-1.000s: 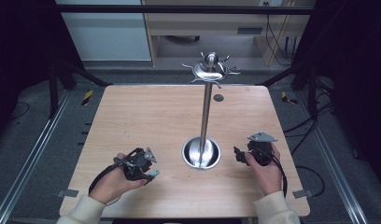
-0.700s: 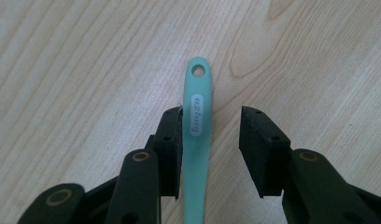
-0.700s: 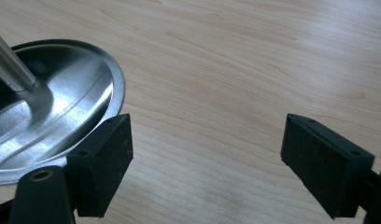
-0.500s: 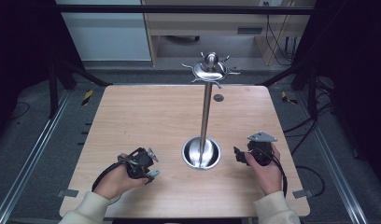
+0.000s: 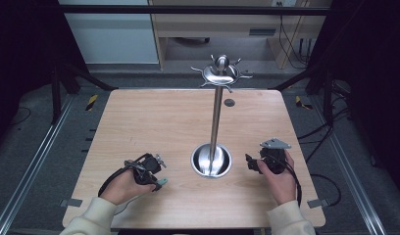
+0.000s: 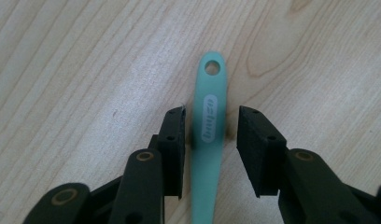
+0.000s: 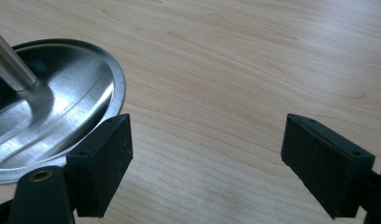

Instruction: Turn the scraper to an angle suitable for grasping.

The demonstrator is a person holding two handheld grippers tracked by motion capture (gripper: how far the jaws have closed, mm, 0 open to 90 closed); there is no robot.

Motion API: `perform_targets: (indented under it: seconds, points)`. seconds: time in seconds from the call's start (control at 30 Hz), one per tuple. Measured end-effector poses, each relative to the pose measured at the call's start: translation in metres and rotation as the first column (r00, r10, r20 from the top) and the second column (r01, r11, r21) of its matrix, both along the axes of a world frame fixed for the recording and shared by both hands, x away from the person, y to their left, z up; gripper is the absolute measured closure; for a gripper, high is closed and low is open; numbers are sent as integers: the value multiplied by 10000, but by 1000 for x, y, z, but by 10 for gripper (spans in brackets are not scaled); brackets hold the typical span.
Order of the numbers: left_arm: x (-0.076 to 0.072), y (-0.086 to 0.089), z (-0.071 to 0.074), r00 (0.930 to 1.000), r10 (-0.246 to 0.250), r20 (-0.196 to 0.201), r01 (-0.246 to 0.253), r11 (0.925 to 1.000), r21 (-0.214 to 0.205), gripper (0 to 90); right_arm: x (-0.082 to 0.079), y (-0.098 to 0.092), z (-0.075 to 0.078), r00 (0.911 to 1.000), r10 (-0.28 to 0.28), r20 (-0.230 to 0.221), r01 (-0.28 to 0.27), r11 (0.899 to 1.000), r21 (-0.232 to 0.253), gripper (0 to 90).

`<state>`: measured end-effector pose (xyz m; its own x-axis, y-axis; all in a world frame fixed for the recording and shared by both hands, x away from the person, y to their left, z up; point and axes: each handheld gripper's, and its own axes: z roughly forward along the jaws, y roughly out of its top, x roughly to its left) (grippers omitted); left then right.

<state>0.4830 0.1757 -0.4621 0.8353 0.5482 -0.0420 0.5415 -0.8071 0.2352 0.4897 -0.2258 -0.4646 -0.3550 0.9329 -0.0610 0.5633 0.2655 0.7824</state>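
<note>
Left hand-held gripper [image 6: 209,126] sits low over the surface [image 5: 154,127], jaws straddling a teal handle [image 6: 208,140] that lies flat on the wood, hang-hole end pointing away from the camera. Jaws have just been closing, w/ the handle between them; the left pad looks to be at the handle's edge, the right pad still shows a gap, so not clamped yet, i.e. still released. Probably lined up along the handle's length so the pads meet its narrow sides, giving a square pinch. Rest of the utensil runs under the gripper body, can't tell what kind it is. In the high view, a bit of teal pokes out by the left hand-held gripper [image 5: 156,177], near the front-left of the surface.

Right hand-held gripper [image 7: 207,158] is wide open, nothing between the pads, parked just beside the steel stand's base [image 7: 62,116]; prob. waiting to steady it or take over.

Stand [image 5: 215,122]: dished round base, upright pole, crown of hooks at top [image 5: 220,72]. Hooks look bare; dish holds nothing but the pole. Judging by the hole in the handle, it's meant for a hook.
</note>
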Motion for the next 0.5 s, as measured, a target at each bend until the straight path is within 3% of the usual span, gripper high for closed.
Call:
perform_targets:
  seconds: [0.3, 0.5]
  points:
    - [2, -2, 0, 9999, -89, -83, 90, 10000, 42, 667, 0, 0, 0, 10000, 34, 3, -34, 10000, -22, 168]
    - [0, -5, -1, 9996, -244, 105, 242, 9994, 237, 724, 0, 0, 0, 10000, 30, 9, -30, 10000, -37, 168]
